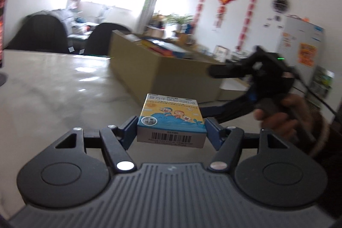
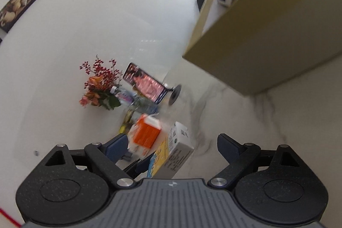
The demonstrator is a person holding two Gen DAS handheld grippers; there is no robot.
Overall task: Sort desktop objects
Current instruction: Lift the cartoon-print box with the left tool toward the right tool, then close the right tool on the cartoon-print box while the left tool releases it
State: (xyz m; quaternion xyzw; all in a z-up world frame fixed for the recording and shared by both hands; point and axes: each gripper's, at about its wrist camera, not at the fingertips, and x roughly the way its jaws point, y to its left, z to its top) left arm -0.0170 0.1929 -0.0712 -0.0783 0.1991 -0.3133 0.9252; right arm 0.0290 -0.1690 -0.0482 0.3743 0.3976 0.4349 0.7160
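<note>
Left wrist view shows the left gripper (image 1: 171, 127) clamped on a small carton (image 1: 172, 119), its blue pads pressing the carton's two sides. The carton sits low in the middle of the frame, above the table (image 1: 53, 87). Its barcode end faces the camera and its cartoon face is turned up; its long axis runs away from the camera along the fingers, toward the big cardboard box (image 1: 162, 74) standing on the table at centre. At the right of the frame a hand (image 1: 286, 116) holds the right gripper (image 1: 215, 71), blurred, its tip over the box's near corner.

Right wrist view is rolled, so the table (image 2: 288, 121) fills the right side and the wall the left. The right gripper (image 2: 173, 142) stands apart, nothing pressed between its pads. The carton (image 2: 175, 153) shows between them at lower centre, tilted, its long axis slanting from lower left to upper right, with the left gripper's blue pad at its lower end. An orange carton (image 2: 146, 135), flowers (image 2: 98, 87) and a phone on a stand (image 2: 147, 84) lie beyond, blurred. The cardboard box (image 2: 267, 35) fills the upper right, with packets inside.
</note>
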